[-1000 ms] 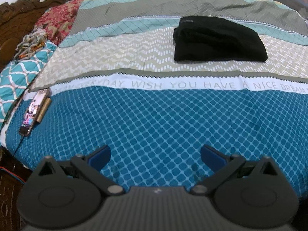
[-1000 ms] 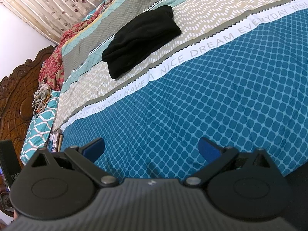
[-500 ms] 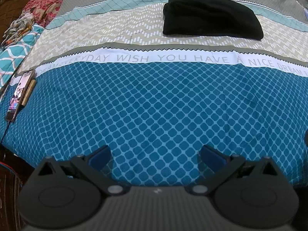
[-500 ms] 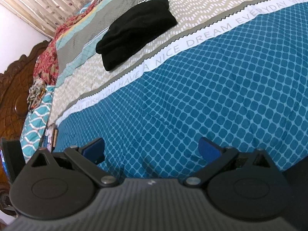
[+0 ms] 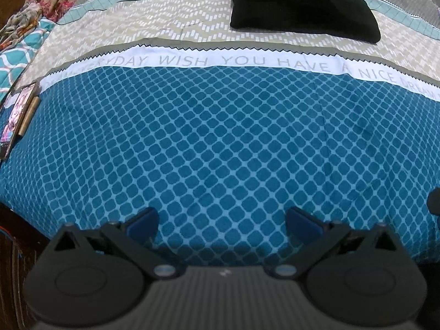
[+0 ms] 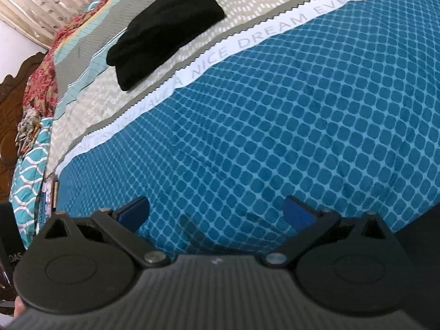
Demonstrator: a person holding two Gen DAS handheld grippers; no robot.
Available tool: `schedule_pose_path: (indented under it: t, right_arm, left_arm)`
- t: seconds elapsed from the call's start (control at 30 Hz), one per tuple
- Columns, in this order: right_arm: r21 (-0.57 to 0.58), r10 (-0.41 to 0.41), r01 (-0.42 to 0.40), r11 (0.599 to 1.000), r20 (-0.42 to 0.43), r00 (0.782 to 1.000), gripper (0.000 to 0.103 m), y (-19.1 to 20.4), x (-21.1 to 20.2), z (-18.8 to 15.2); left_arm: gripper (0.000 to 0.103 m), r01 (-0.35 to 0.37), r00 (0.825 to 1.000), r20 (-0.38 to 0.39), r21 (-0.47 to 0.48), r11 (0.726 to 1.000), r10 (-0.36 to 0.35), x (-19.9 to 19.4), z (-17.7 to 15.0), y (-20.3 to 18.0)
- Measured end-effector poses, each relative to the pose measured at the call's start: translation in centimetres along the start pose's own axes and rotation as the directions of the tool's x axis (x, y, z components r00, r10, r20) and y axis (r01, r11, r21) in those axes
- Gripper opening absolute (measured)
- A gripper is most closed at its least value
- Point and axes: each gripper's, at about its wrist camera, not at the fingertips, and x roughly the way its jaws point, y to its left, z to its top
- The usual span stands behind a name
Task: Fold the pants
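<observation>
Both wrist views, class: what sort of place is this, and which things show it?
Most likely a bedroom: a patterned bedspread covers a bed, a carved wooden headboard stands at one end, and folded black pants lie on the covers.

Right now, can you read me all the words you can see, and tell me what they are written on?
"EVERYDAY WISH YOU HAVE A NICE DREAM": on the white band of the bedspread; the start of EVERYDAY is faint in the left wrist view.
"NICE DREAM EVERYDAY WISH": the same band in the right wrist view.
"DAS": partial letters on a dark object at the left edge, cut off.
Phone screen: too blurred to read.
Black folded pants: no readable label.
</observation>
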Motion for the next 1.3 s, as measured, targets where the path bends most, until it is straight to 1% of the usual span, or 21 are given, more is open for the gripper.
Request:
schedule_pose_path:
  t: [0.23, 0.47, 0.73, 0.97, 1.17, 1.3]
  right_arm:
    - [-0.016, -0.03, 0.03, 0.999, -0.009, 1.0, 0.103, 0.4, 0.6, 0.0]
    - [-0.019, -0.039, 0.039, 0.999, -0.008, 0.999, 0.103, 0.6, 0.7, -0.1]
    - [-0.013, -0.028, 0.028, 1.0, -0.007, 1.0, 0.103, 0.3, 0.7, 0.1]
    - [-0.015, -0.039, 0.039, 0.999, -0.007, 0.999, 0.103, 0.6, 0.7, -0.3]
    - [0.011, -0.019, 0.019, 1.0, -0.002, 1.0, 0.103, 0.1, 0.7, 0.0]
    - [0.014, -0.018, 0.018, 1.0, 0.003, 1.0, 0.103, 0.2, 0.7, -0.2]
  left_arm:
    - [0.103, 0.016, 1.0, -0.011, -0.003, 1.0, -0.016, 0.8, 0.2, 0.6]
    - [0.103, 0.022, 1.0, -0.008, -0.006, 1.0, -0.022, 1.1, 0.3, 0.9]
    - [0.103, 0.038, 0.999, -0.008, -0.023, 0.999, -0.038, 1.3, 0.3, 1.0]
    - [0.103, 0.047, 0.999, -0.016, -0.07, 0.996, -0.048, 1.2, 0.3, 1.1]
    - [0.103, 0.045, 0.999, -0.008, -0.083, 0.996, -0.046, 1.1, 0.1, 1.1]
    - [0.103, 0.048, 0.999, -0.018, -0.096, 0.994, -0.05, 1.1, 0.2, 1.2]
